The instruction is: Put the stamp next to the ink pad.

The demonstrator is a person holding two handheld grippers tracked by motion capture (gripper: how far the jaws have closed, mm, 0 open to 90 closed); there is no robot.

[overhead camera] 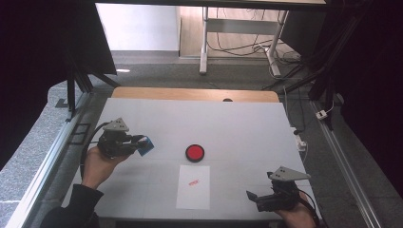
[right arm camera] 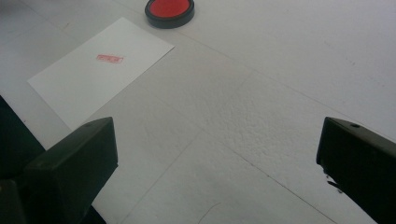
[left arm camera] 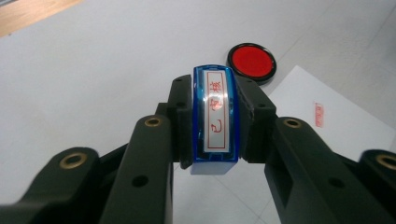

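My left gripper (overhead camera: 141,144) is shut on a blue stamp (left arm camera: 215,119) with red characters on its white label; the stamp (overhead camera: 146,145) hangs just above the white table at the left. A round red ink pad (overhead camera: 195,152) in a black case lies at the table's middle, also seen as the ink pad (left arm camera: 251,62) and the ink pad (right arm camera: 169,10). Below it lies a white sheet of paper (overhead camera: 194,186) bearing a small red stamp mark (overhead camera: 193,182); the paper (right arm camera: 100,70) shows the mark (right arm camera: 109,59). My right gripper (overhead camera: 254,197) stands open at the front right, nothing between its jaws.
The white table cover (overhead camera: 237,128) spreads wide around the pad and paper. A wooden edge (overhead camera: 195,93) runs along the table's far side. Metal rails (overhead camera: 47,161) flank the table, and cables (overhead camera: 304,142) lie to the right.
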